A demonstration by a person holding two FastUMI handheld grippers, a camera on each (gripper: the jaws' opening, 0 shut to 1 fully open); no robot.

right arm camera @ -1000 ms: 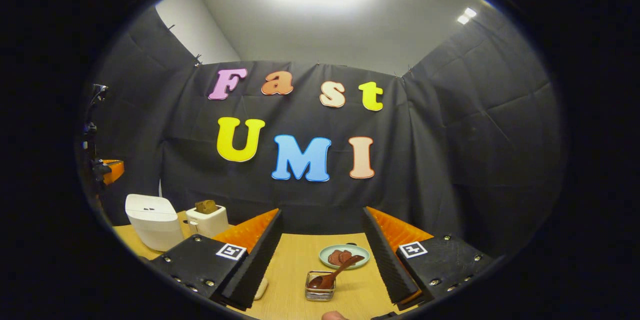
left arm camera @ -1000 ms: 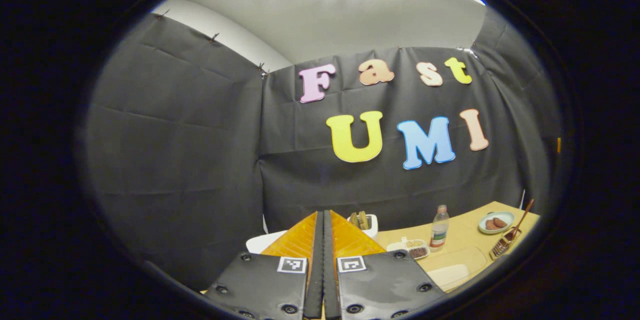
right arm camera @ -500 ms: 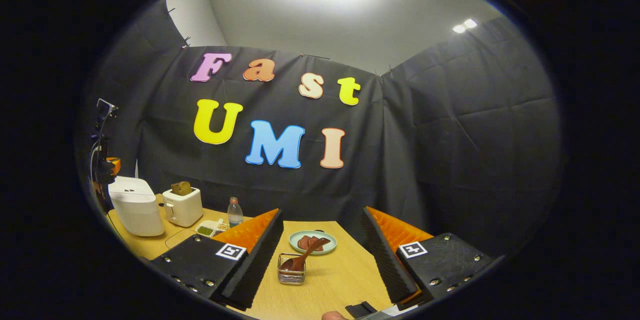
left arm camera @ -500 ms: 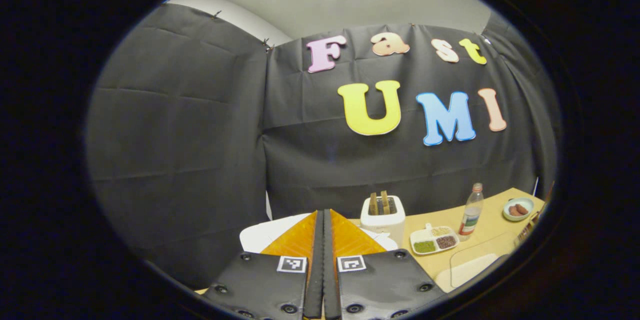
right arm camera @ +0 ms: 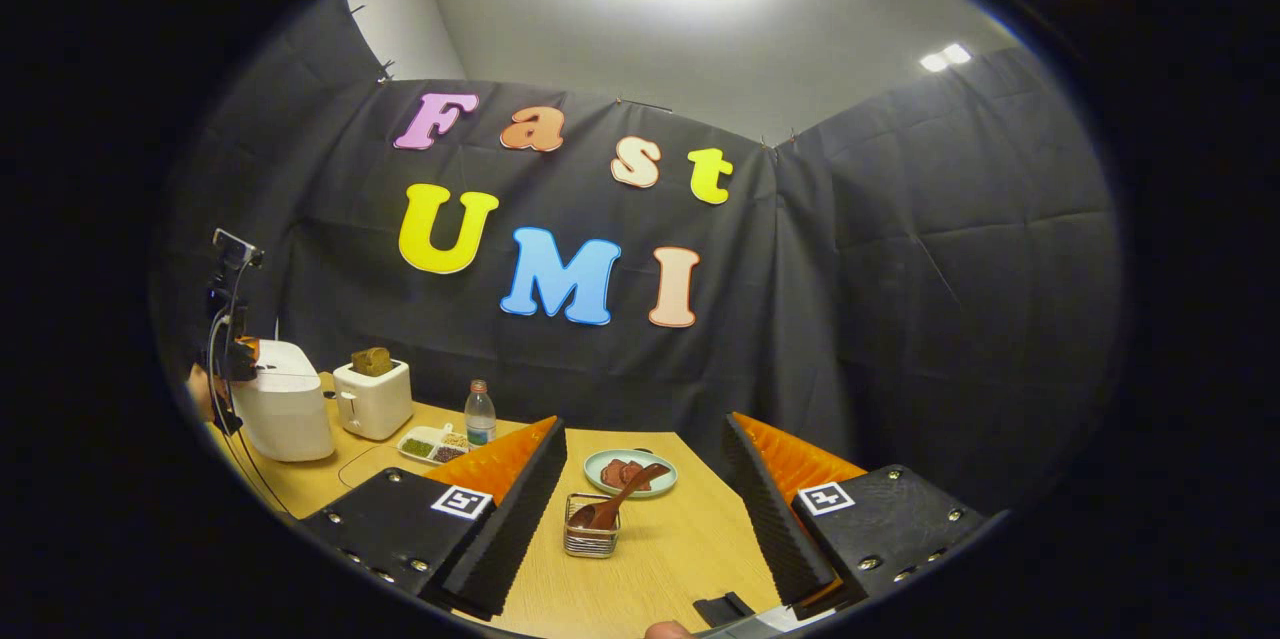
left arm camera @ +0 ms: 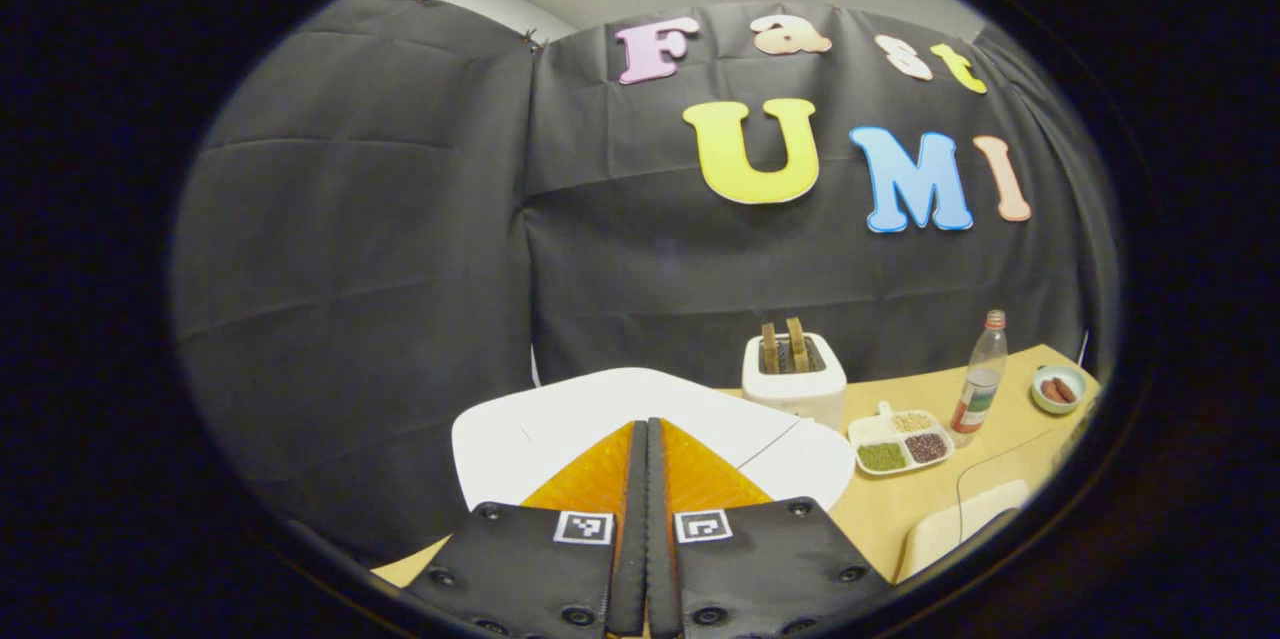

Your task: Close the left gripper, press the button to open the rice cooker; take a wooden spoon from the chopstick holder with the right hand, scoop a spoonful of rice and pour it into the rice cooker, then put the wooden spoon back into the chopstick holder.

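Note:
The white rice cooker (left arm camera: 560,424) lies with its lid shut just under and ahead of my left gripper (left arm camera: 646,427), whose fingers are shut with nothing between them. In the right gripper view the cooker (right arm camera: 285,411) stands at the far left of the table, and the left gripper (right arm camera: 228,339) hovers at its top with a hand behind it. A wooden spoon (right arm camera: 622,499) leans in the wire chopstick holder (right arm camera: 591,539). That holder stands ahead of my open right gripper (right arm camera: 645,431), between its two fingers and apart from both.
A white toaster (left arm camera: 795,381) with two slices stands right of the cooker. Beyond it are a divided tray of grains and beans (left arm camera: 898,439), a bottle (left arm camera: 982,371) and a small bowl (left arm camera: 1060,389). A plate of meat (right arm camera: 630,471) lies behind the holder.
My left gripper has tipped down and come in over the cooker, whose lid now looms larger beneath the shut fingers. The right gripper view has shifted slightly; it stays open.

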